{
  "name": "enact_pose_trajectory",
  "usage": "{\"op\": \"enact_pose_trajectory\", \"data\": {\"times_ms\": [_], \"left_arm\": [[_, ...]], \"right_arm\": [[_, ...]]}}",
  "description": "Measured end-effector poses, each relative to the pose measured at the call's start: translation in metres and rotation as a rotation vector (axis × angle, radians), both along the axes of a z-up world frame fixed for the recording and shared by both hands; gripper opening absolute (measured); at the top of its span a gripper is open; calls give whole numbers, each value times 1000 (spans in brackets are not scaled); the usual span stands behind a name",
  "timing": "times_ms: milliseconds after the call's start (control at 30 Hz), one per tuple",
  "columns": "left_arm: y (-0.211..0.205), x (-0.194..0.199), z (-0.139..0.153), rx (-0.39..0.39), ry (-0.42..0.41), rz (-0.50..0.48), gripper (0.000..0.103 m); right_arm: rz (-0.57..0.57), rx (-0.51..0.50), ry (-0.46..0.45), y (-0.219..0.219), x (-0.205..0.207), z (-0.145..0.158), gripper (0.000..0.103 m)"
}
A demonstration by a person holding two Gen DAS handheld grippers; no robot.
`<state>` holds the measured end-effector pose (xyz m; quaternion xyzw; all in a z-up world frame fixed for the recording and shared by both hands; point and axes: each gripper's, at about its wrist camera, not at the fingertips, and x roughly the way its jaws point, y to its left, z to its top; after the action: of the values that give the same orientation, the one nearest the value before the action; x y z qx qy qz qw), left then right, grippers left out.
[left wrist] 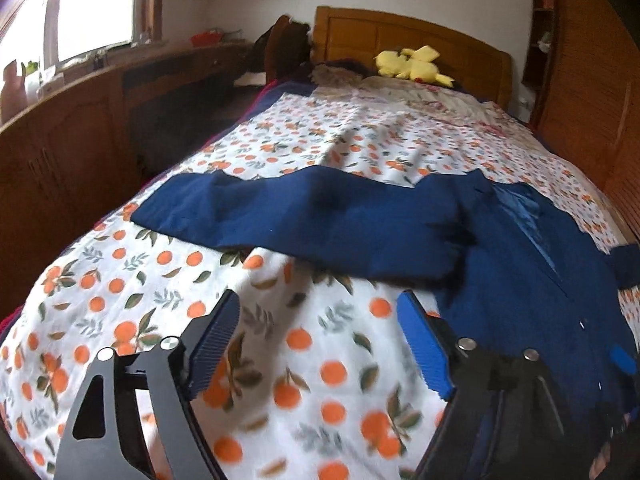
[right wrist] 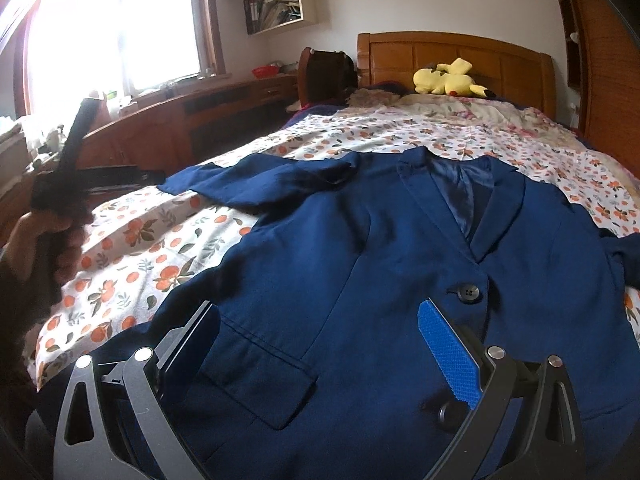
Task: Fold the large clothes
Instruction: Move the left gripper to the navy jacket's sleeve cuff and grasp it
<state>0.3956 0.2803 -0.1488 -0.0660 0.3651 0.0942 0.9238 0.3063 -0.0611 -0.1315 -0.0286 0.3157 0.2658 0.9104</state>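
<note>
A navy blazer (right wrist: pixel 328 248) lies face up on the bed, buttoned at one dark button (right wrist: pixel 468 293), with a flap pocket towards me. Its left sleeve (left wrist: pixel 304 216) stretches flat across the orange-print sheet (left wrist: pixel 168 280). My left gripper (left wrist: pixel 318 300) hovers over bare sheet just short of that sleeve, jaws open and nothing between them. My right gripper (right wrist: pixel 318 308) hangs over the blazer's lower front, jaws wide open, with cloth below them but not pinched. In the right wrist view a hand (right wrist: pixel 44 240) holds the other gripper's body at the left edge.
A yellow plush toy (right wrist: pixel 448 80) lies by the wooden headboard (right wrist: pixel 452 56). A low wooden cabinet (left wrist: pixel 72 152) runs along the bed's left side under a bright window (right wrist: pixel 116 28). A tall wooden wardrobe (left wrist: pixel 592 92) stands to the right.
</note>
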Motion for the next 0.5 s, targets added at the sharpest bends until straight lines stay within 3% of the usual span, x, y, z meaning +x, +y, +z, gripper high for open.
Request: {"op": "enact_pose_trajectory", "data": {"times_ms": [500], "left_arm": [[84,106,-50,-166,150,175,65]], "right_arm": [[-5,28,30,-4,8,-3,96]]}}
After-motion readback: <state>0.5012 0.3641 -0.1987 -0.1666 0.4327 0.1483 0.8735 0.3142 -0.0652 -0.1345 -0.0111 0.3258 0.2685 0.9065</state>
